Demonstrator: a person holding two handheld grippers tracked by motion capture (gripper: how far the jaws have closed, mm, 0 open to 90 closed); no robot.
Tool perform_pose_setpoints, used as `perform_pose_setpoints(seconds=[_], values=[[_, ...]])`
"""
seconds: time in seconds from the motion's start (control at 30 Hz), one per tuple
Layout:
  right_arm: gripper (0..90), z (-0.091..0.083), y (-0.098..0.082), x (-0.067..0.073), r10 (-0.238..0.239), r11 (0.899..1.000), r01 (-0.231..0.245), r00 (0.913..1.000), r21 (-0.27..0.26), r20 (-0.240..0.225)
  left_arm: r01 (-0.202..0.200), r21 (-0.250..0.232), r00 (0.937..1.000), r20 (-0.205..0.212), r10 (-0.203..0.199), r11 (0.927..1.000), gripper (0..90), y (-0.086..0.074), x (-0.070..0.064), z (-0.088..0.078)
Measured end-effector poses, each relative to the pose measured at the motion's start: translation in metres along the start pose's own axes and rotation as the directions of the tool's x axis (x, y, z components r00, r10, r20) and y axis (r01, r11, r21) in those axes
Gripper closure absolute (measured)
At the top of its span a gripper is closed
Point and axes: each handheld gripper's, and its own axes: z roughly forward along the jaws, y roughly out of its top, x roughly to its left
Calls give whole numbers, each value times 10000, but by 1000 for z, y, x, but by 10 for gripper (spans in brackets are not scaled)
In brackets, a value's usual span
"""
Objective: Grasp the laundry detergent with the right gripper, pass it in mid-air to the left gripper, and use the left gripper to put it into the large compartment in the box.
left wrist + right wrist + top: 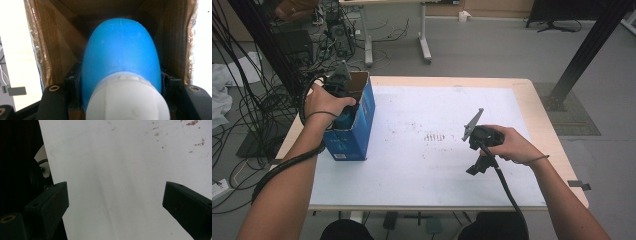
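Observation:
A blue bottle (121, 57) with a white cap (127, 100) sits between the jaws of my left gripper (121, 82), which is shut on it. The bottle points down into an open cardboard box (354, 117) with blue sides, standing at the table's left edge. In the high view my left gripper (343, 102) reaches into the top of that box, and a bit of the blue bottle (346, 120) shows inside. My right gripper (115, 202) stands open above the white table top (120, 170), nothing between its jaws. In the high view the right gripper (476, 167) is right of centre.
The white table sheet (432, 150) carries brown smudges (434, 136) near its middle. Cables and equipment (257, 85) crowd the floor to the left of the table. A black post (584, 50) rises at the far right, and another desk's legs (424, 45) stand behind.

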Motion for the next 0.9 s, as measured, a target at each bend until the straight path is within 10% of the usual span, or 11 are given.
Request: perform_pose_setpoints(seconds=[0.9], values=[[67,2,-1,-1,38,10000,-38,10000,5,-48,169,-149,9998,43,-169,9997,363,1,2,-12]])
